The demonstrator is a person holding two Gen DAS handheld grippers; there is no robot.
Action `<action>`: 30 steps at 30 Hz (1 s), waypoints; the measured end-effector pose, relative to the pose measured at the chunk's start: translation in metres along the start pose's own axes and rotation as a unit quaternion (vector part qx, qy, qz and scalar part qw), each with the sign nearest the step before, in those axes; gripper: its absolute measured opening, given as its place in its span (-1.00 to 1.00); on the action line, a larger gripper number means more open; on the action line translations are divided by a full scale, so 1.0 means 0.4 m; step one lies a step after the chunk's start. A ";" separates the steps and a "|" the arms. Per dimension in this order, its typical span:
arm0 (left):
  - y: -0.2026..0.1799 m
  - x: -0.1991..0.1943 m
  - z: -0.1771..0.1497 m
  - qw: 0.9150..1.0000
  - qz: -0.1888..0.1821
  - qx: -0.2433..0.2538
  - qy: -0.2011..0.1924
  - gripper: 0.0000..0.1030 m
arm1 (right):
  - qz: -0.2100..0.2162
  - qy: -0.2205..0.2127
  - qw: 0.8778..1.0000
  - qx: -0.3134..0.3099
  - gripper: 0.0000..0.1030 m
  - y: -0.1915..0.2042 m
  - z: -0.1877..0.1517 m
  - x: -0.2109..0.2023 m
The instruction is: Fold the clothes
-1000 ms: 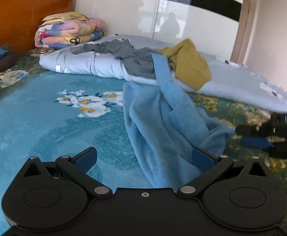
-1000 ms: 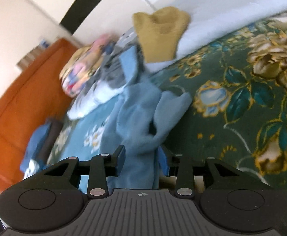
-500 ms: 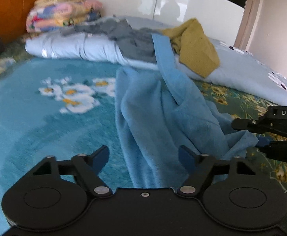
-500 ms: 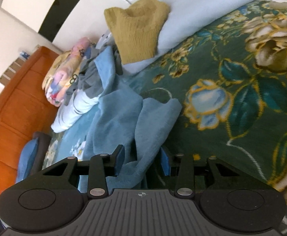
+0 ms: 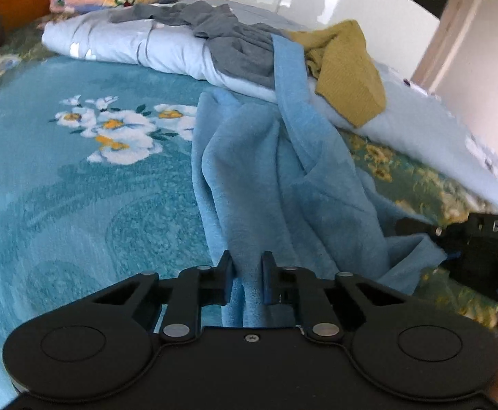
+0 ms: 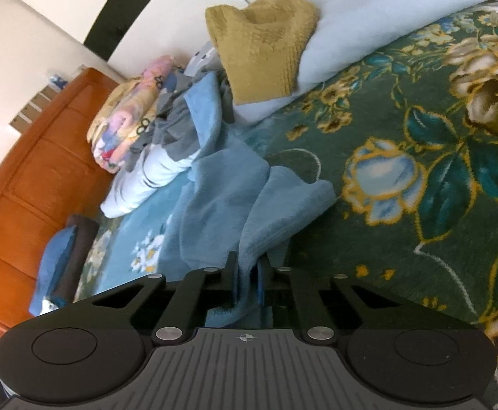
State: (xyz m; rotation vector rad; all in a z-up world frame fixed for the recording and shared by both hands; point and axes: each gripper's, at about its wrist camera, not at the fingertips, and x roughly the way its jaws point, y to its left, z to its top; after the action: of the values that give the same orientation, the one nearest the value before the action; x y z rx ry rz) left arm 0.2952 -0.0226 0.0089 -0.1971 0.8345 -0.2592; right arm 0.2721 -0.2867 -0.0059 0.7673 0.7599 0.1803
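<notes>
My left gripper (image 5: 247, 266) has just closed on a fold of the blue garment (image 5: 283, 184) lying rumpled on the floral bedspread (image 5: 78, 188); its view catches my right gripper (image 5: 454, 239) beside the cloth's corner, while the right view alone shows that one (image 6: 247, 268) pinching that corner, plus the wooden headboard (image 6: 26, 177)

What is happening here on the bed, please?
A person is starting to fold a light blue garment that lies crumpled on the bed cover. The left hand-held gripper has just closed on one edge of it, and the right hand-held gripper has just closed on another edge. The garment is still on the bed, not yet spread. A grey garment and a mustard one wait on the folded quilt behind.
</notes>
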 end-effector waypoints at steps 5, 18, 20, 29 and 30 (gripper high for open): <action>0.015 -0.040 0.005 1.000 0.004 -0.017 -0.019 -0.96 | 0.014 -0.014 1.000 -0.010 -0.88 0.017 0.003 -0.036; 0.106 -0.274 -0.034 0.991 0.031 -0.072 -0.113 -0.97 | 0.020 -0.127 0.991 -0.037 -0.89 0.026 0.027 -0.272; 0.117 -0.308 -0.062 0.990 0.034 -0.074 -0.119 -0.96 | 0.014 -0.138 0.989 -0.047 -0.89 0.020 0.020 -0.317; 0.168 -0.353 -0.194 0.990 0.051 -0.099 -0.087 -0.95 | -0.052 -0.087 0.995 -0.023 -0.89 -0.075 -0.062 -0.336; 0.174 -0.348 -0.202 0.990 0.055 -0.103 -0.079 -0.94 | -0.061 -0.079 0.995 -0.018 -0.89 -0.084 -0.071 -0.325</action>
State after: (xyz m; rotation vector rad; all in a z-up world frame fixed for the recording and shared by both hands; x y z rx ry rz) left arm 0.1552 0.0799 0.0349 -0.3587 0.7118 -0.0534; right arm 0.1546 -0.3480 0.0298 0.6898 0.6495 0.0237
